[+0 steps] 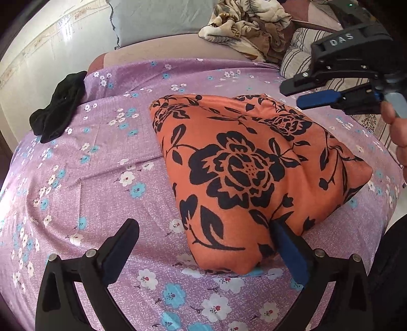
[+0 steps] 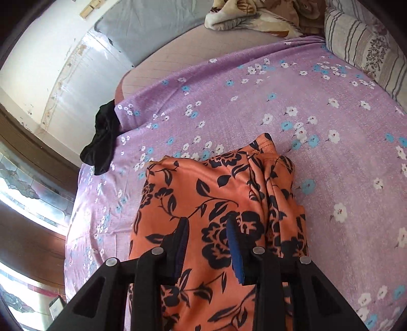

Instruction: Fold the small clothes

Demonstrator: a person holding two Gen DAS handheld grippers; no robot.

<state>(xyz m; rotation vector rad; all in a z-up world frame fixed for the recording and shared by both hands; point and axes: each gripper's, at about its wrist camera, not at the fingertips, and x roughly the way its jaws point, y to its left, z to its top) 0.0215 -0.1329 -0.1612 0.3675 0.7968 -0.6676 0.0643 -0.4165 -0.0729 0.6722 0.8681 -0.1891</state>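
A folded orange garment with black flowers [image 1: 249, 173] [image 2: 216, 208] lies on the purple flowered bedsheet [image 1: 101, 157] [image 2: 279, 101]. My left gripper [image 1: 203, 225] is open wide at the garment's near corner. Its blue-padded right finger [image 1: 287, 249] rests against the cloth edge, and its left finger [image 1: 122, 242] stands over bare sheet. My right gripper [image 1: 296, 94] [image 2: 207, 221] hovers above the garment's far right part. Its jaws stand a narrow gap apart with nothing between them. A hand [image 1: 396, 127] holds it.
A black garment [image 1: 58, 109] [image 2: 101, 142] lies crumpled at the bed's left edge beside the wall. A striped pillow [image 1: 302, 53] [image 2: 356, 51], a rumpled floral blanket [image 1: 249, 28] [image 2: 254, 15] and a grey pillow [image 1: 157, 20] sit at the far end.
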